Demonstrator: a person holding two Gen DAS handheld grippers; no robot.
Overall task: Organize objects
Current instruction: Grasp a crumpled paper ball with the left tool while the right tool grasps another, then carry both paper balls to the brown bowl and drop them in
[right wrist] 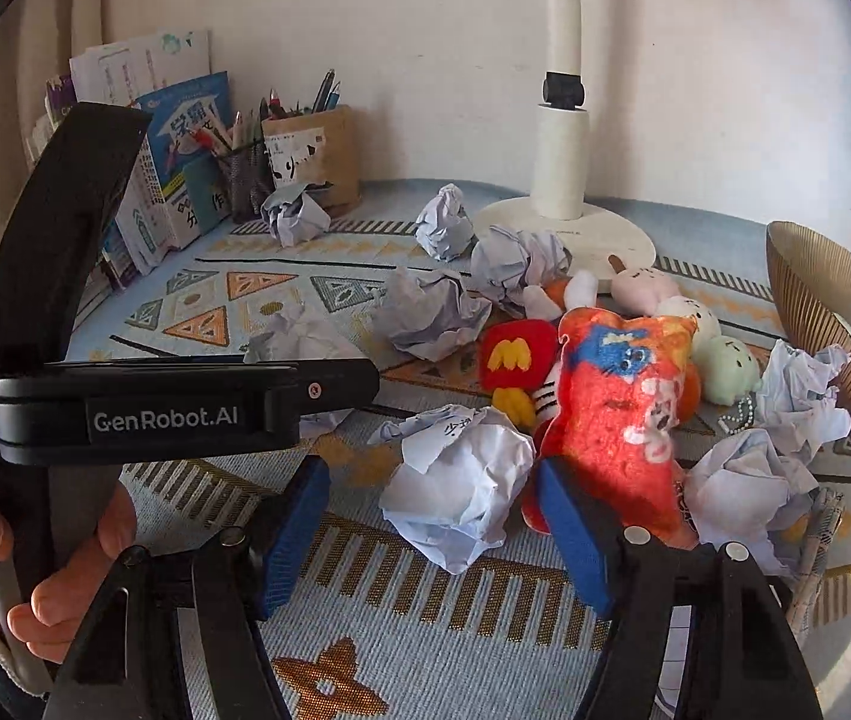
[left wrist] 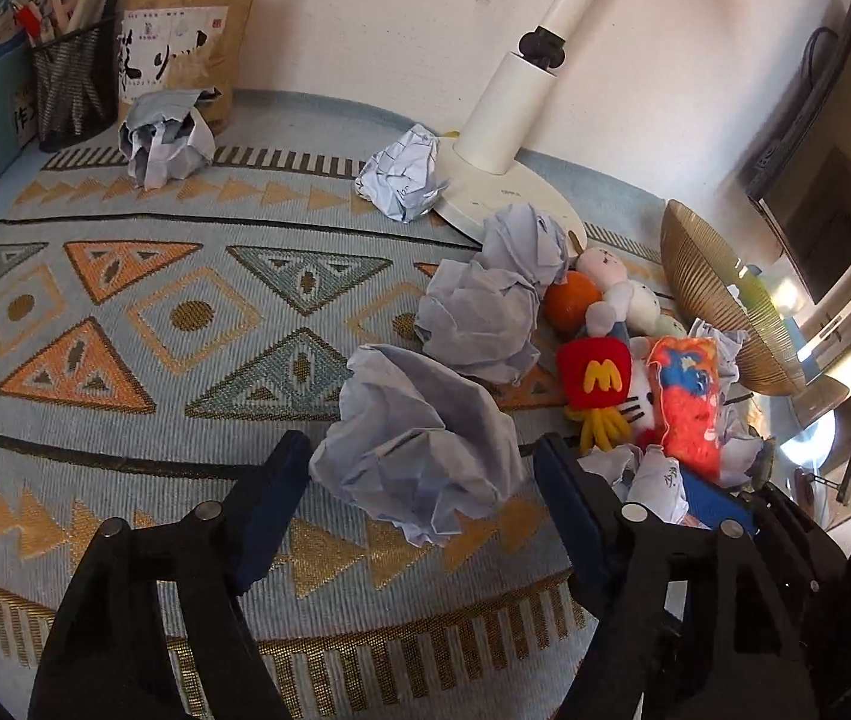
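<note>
left gripper (left wrist: pixel 422 468) around crumpled pale-blue paper ball (left wrist: pixel 419 450)

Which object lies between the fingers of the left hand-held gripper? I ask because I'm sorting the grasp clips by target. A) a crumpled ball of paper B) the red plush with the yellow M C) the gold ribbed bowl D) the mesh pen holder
A: in the left wrist view a crumpled ball of paper sits between the two fingers of the left hand-held gripper, with gaps showing at both pads.
</note>
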